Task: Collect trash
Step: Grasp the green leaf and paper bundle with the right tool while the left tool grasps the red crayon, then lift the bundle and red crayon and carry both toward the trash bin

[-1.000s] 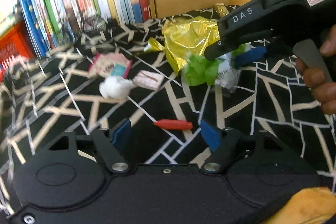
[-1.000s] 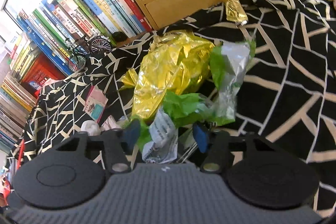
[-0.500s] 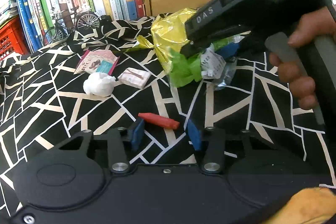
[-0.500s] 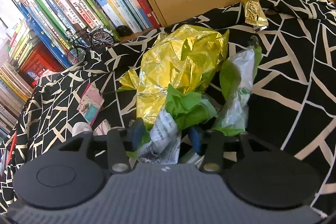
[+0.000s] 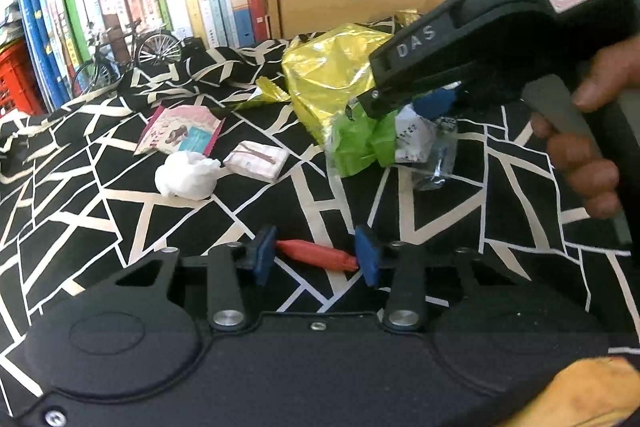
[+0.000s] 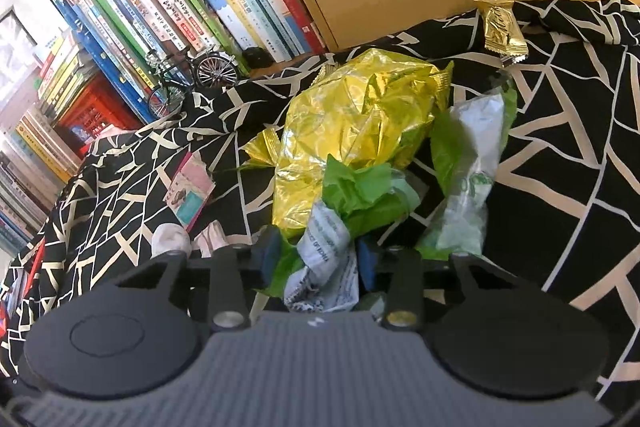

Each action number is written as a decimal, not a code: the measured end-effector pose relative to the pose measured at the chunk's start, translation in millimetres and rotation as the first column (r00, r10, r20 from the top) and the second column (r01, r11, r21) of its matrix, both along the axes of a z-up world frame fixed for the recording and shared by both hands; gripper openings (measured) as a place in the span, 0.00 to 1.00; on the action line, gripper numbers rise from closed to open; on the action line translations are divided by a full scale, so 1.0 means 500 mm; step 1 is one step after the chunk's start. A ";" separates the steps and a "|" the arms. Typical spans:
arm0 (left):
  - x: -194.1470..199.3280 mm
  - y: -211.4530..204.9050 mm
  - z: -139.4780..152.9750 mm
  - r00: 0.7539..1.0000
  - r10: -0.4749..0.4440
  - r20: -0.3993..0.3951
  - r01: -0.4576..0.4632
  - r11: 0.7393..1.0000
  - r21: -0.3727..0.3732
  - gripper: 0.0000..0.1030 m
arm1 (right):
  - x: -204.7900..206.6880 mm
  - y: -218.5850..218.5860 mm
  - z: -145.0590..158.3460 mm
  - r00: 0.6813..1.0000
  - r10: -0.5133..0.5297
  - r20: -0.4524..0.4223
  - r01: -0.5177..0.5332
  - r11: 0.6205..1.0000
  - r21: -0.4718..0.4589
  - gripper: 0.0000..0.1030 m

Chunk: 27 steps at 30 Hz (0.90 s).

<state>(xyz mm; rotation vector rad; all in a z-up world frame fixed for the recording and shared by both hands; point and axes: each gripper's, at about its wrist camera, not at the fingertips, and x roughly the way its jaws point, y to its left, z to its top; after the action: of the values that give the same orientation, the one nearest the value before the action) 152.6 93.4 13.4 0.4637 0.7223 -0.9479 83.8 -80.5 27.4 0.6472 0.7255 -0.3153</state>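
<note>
Since half a second ago my left tongs (image 5: pixel 316 255) have advanced: the red wrapper (image 5: pixel 316 254) now lies between the blue pads (image 5: pixel 262 254) on the black-and-white cloth (image 5: pixel 100 211), jaws wide, not yet gripping. My right tongs (image 6: pixel 316 259) stay clamped on the green-and-white plastic bundle (image 6: pixel 332 243), lifted just in front of the gold foil bag (image 6: pixel 356 119). White tissue (image 5: pixel 186 179) lies well left.
</note>
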 end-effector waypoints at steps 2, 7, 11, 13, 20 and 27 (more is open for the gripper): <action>-0.004 0.001 -0.001 1.000 0.002 0.011 -0.002 1.000 -0.002 0.39 | -0.001 0.004 0.003 1.000 0.010 0.007 -0.010 1.000 -0.025 0.41; -0.007 0.008 0.015 0.999 0.046 0.011 -0.046 0.999 -0.020 0.39 | -0.021 0.017 0.028 0.999 0.018 0.044 -0.016 0.998 -0.054 0.39; -0.015 0.025 0.046 0.997 0.070 0.029 -0.069 0.996 -0.057 0.39 | -0.047 0.027 0.055 0.997 0.014 0.069 -0.009 0.997 -0.071 0.39; -0.023 0.040 0.069 0.995 0.092 0.034 -0.089 0.992 -0.084 0.39 | -0.068 0.032 0.073 0.996 0.008 0.087 -0.001 0.997 -0.072 0.39; -0.060 0.107 0.151 0.988 0.142 0.051 -0.136 0.984 -0.118 0.39 | -0.151 0.056 0.137 0.989 -0.010 0.144 0.019 0.998 -0.066 0.39; -0.103 0.196 0.201 0.975 0.200 0.094 -0.184 0.971 -0.156 0.39 | -0.216 0.110 0.190 0.979 0.011 0.203 0.017 0.991 -0.136 0.39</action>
<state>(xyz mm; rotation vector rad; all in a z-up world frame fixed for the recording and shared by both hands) 101.2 191.2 114.2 0.3076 0.5827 -0.7805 -24.0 -25.7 122.6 0.5410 0.5018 -0.2941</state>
